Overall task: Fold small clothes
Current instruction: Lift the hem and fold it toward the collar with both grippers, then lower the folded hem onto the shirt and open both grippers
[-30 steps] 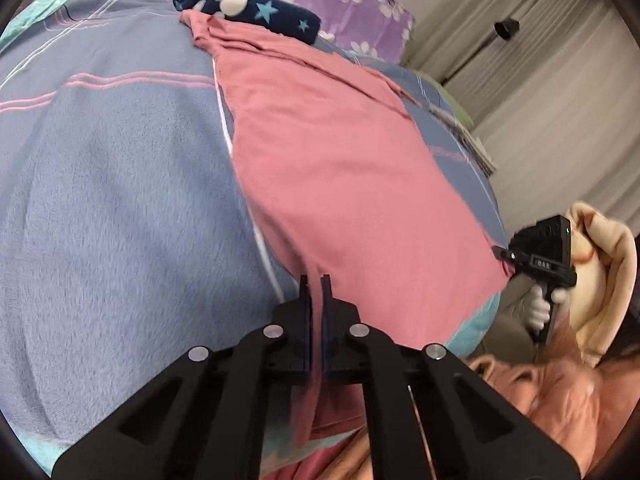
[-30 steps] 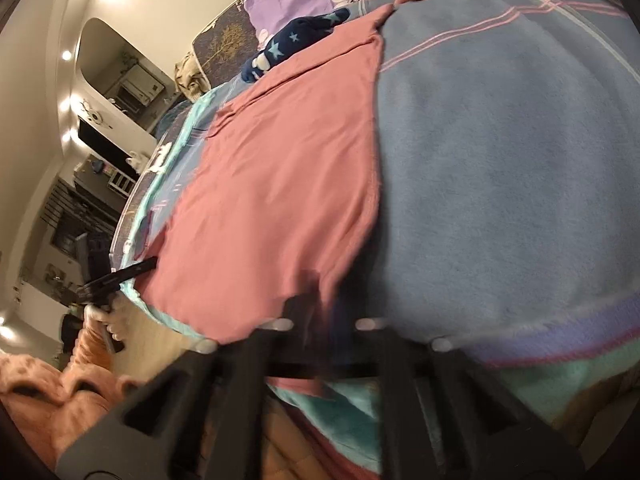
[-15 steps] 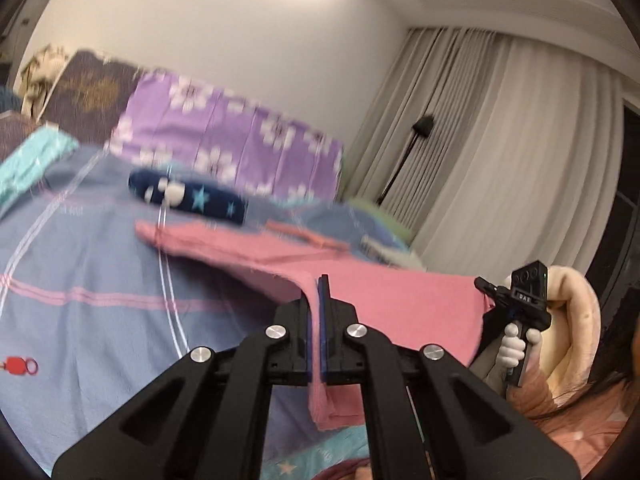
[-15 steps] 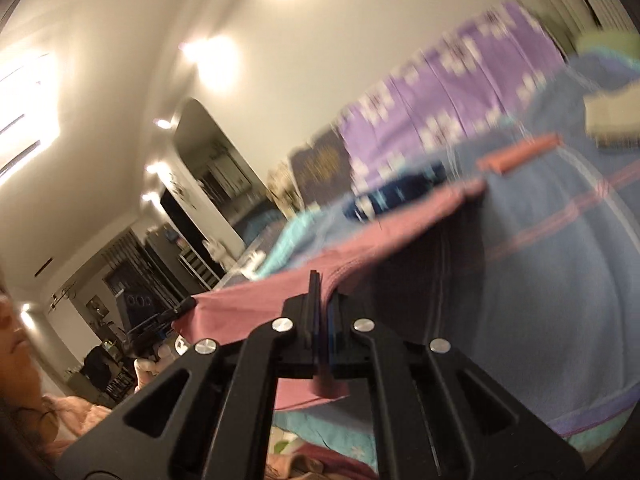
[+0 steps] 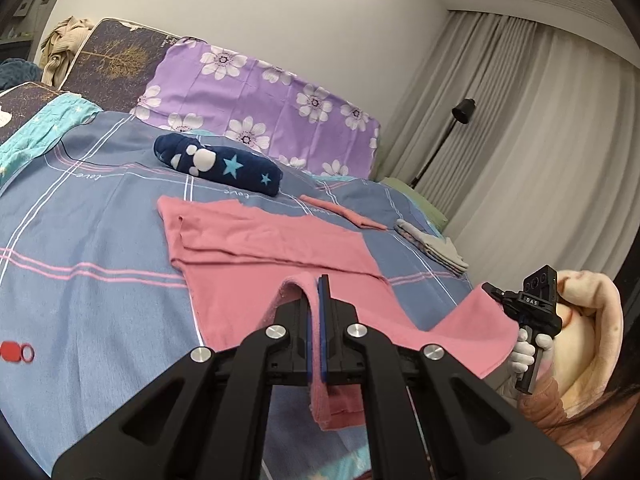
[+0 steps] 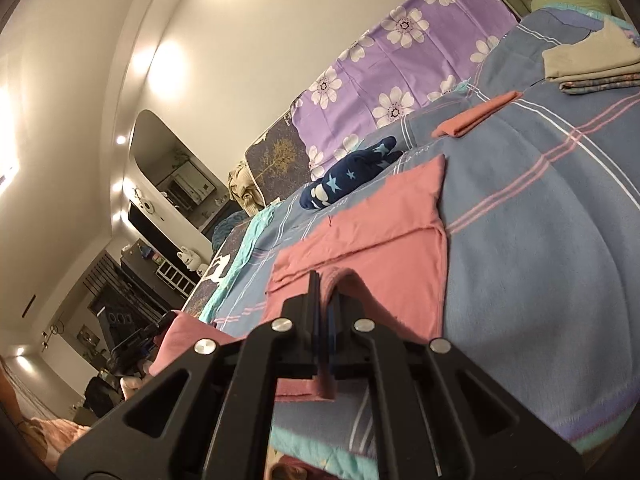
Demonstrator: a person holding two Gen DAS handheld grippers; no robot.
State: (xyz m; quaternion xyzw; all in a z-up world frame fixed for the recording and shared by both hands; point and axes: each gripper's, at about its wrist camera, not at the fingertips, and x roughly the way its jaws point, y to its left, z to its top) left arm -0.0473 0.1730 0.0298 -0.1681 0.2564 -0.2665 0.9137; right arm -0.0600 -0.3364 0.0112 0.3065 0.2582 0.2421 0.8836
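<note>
A pink garment (image 5: 256, 252) lies spread on the blue plaid bedspread (image 5: 80, 240); its far part lies flat and partly folded. My left gripper (image 5: 318, 292) is shut on its near edge and holds it lifted. In the left wrist view my right gripper (image 5: 494, 294) pinches the other near corner at the right, so the hem hangs between them. In the right wrist view my right gripper (image 6: 324, 284) is shut on the pink garment (image 6: 392, 248), and my left gripper (image 6: 160, 330) holds the other corner at the far left.
A rolled navy star-print cloth (image 5: 218, 164) lies beyond the garment. A small folded pink piece (image 5: 344, 212) and a grey folded stack (image 5: 434, 248) sit at the far right. A purple flowered pillow (image 5: 260, 92) lines the head of the bed. Curtains and a floor lamp (image 5: 460, 112) stand right.
Both grippers have lifted the garment's near edge off the bed and carried it toward the far end. The views swung from looking down on the cloth to looking along the bed.
</note>
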